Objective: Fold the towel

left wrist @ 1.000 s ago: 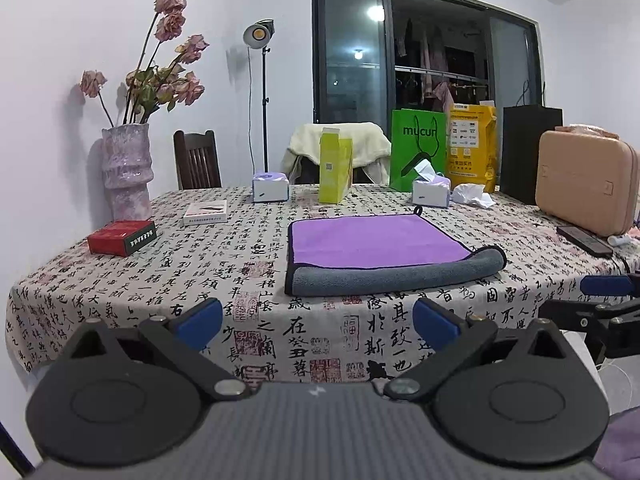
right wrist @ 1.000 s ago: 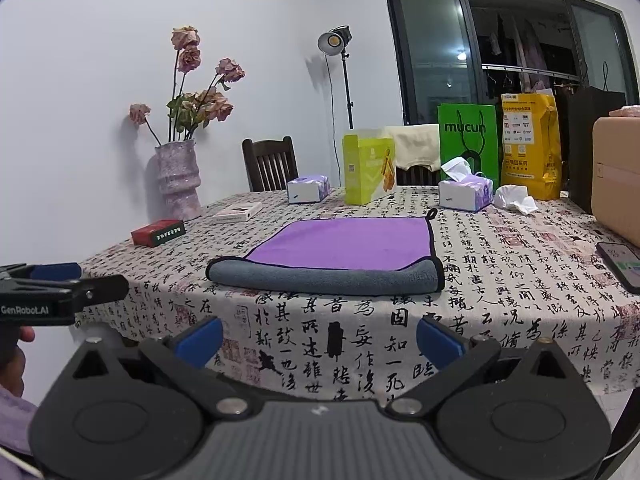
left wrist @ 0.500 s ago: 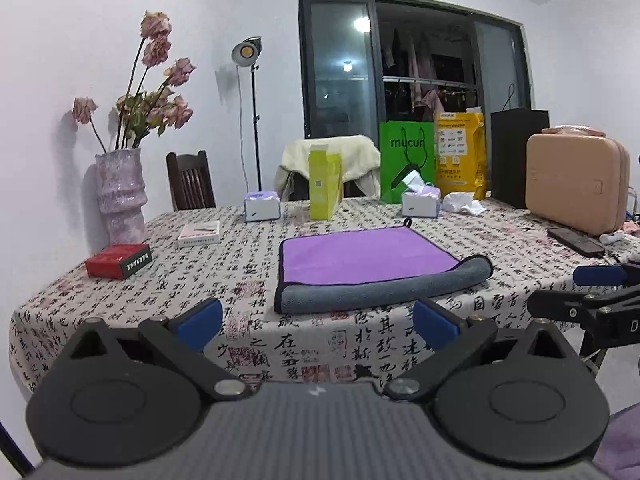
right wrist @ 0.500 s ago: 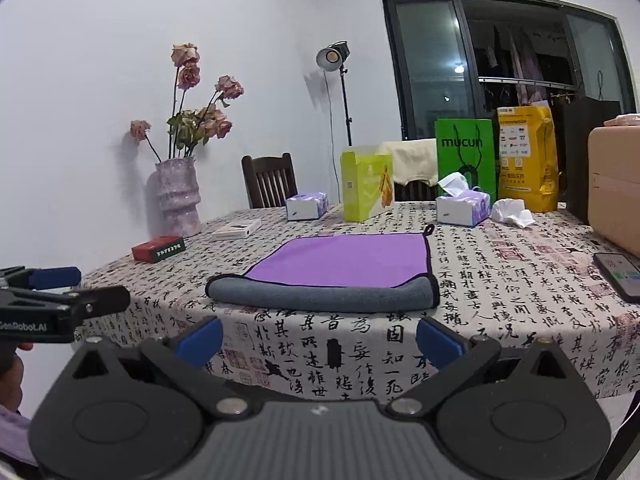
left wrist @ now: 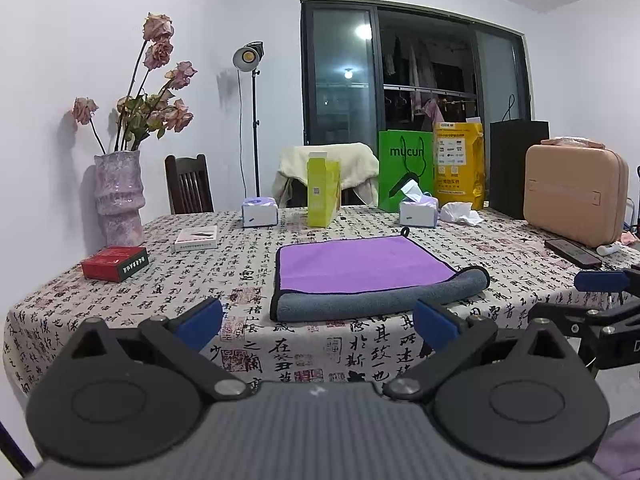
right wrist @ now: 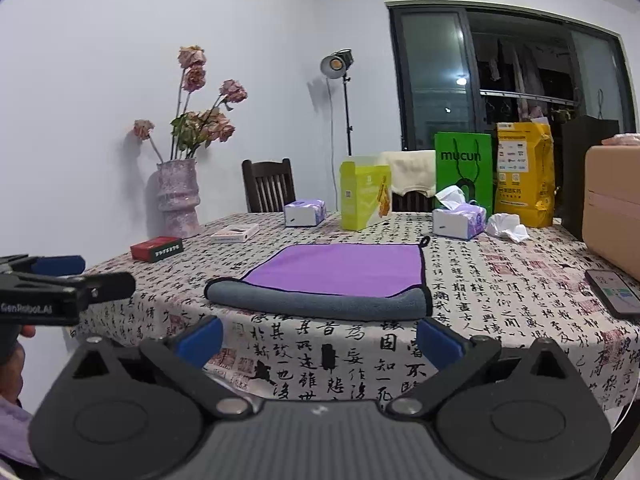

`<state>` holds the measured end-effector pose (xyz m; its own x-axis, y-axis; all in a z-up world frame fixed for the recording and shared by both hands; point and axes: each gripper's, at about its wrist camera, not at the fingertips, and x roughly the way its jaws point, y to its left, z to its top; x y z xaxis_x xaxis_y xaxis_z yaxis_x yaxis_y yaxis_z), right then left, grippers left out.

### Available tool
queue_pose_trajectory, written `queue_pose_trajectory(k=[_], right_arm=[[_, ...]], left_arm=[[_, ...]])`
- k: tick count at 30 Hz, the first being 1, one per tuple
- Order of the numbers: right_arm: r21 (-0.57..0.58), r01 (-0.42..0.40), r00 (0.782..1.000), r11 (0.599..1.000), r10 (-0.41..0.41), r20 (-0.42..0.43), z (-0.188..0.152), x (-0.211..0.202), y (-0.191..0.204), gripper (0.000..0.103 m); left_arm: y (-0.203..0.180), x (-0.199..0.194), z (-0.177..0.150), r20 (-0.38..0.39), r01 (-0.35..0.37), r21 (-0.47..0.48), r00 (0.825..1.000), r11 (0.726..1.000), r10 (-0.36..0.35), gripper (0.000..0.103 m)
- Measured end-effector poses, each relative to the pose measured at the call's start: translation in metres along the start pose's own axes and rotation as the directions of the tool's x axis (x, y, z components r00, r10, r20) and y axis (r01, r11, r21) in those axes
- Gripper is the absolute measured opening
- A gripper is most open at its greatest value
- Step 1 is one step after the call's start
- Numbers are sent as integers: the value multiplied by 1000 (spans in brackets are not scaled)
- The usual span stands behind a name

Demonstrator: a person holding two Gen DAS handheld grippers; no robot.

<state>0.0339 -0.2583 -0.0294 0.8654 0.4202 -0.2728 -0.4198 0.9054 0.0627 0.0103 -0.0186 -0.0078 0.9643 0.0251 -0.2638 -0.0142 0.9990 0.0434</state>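
Leftmost on the table (left wrist: 120, 304) stand a vase (left wrist: 118, 196) of dried flowers and a red box (left wrist: 115, 263), with a white box (left wrist: 196, 238) just beyond. Centrally, the towel (left wrist: 360, 272) lies flat near the front edge, purple side up, its near edge turned over to show a grey band. Both claws hang off the table in front of it and touch nothing. The left gripper (left wrist: 318, 322) has its blue-padded fingers spread wide, the towel's grey fold appearing between and beyond them; the right gripper (right wrist: 318, 338) is spread likewise, the towel (right wrist: 340, 276) again ahead and well apart. Each claw enters the other's view only from the side and cut off by the frame: the right one at the right edge of the left view, the left one at the left edge of the right view, with part of a hand below it. Behind the towel stand two tissue boxes (left wrist: 259, 211), a yellow-green carton (left wrist: 323, 189), a green bag (left wrist: 406, 172) and a yellow bag (left wrist: 458, 164). Rightmost, a tan case (left wrist: 576, 200) is cut off in the right view, and a phone (right wrist: 614, 292) lies near the table edge.
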Motion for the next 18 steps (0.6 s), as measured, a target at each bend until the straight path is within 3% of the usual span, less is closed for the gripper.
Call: queue_pose_trajectory(k=[18], right_arm=[[-1, -15, 1000, 1000, 15, -9, 0, 3, 5, 103]], left_arm=[[1, 1, -2, 2, 3, -5, 1000, 1000, -3, 103]])
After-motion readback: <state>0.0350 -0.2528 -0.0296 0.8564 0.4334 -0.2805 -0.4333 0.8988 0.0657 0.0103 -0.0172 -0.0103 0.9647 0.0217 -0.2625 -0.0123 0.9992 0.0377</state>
